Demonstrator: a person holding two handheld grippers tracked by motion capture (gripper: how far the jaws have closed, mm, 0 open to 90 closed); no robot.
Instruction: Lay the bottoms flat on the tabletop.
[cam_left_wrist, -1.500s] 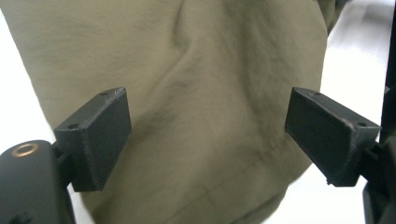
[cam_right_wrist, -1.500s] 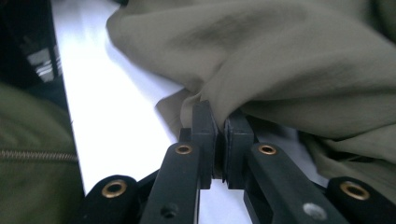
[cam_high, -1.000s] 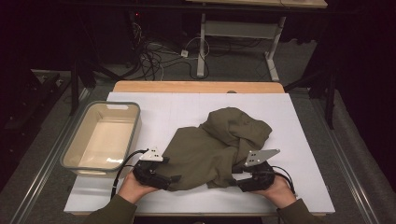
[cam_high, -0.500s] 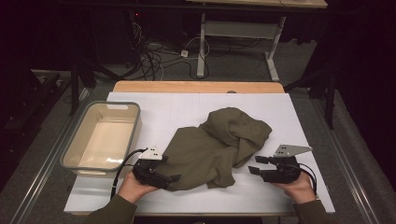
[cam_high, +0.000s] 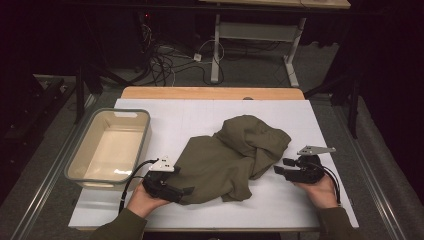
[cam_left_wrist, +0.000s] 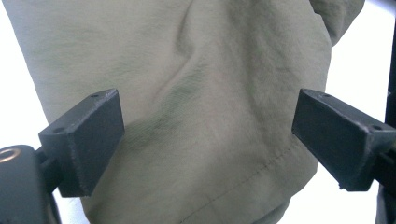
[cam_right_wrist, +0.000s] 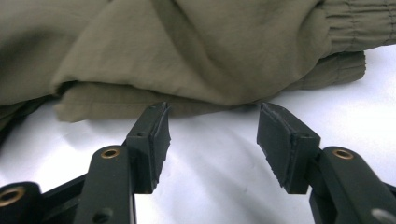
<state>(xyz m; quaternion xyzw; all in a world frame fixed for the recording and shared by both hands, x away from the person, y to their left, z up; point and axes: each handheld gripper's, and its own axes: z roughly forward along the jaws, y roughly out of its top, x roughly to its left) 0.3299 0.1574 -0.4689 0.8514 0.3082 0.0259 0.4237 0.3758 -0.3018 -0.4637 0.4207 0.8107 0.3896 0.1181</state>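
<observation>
Two grippers are seen at the near edge of the white table (cam_high: 200, 115), one at each side of an olive-green garment (cam_high: 230, 157) that lies crumpled in the middle of it. At the left gripper (cam_high: 172, 191), the jaws are spread wide and have just been opening a bit more; in the left gripper view the fabric (cam_left_wrist: 196, 116) is seen lying flat between and under them, with a stitched hem running across near the bottom, but it isn't being pinched by the pads, so nothing is actually held there. At the right gripper (cam_high: 278, 170), the jaws are parted about halfway and have just been opening too; in the right gripper view (cam_right_wrist: 212, 135) only bare white tabletop is seen between them, with the folded edge of the garment (cam_right_wrist: 187, 56) just beyond the tips, near but not touched. A pale plastic tub (cam_high: 137, 150) is set on the table's left side, beside the garment.
</observation>
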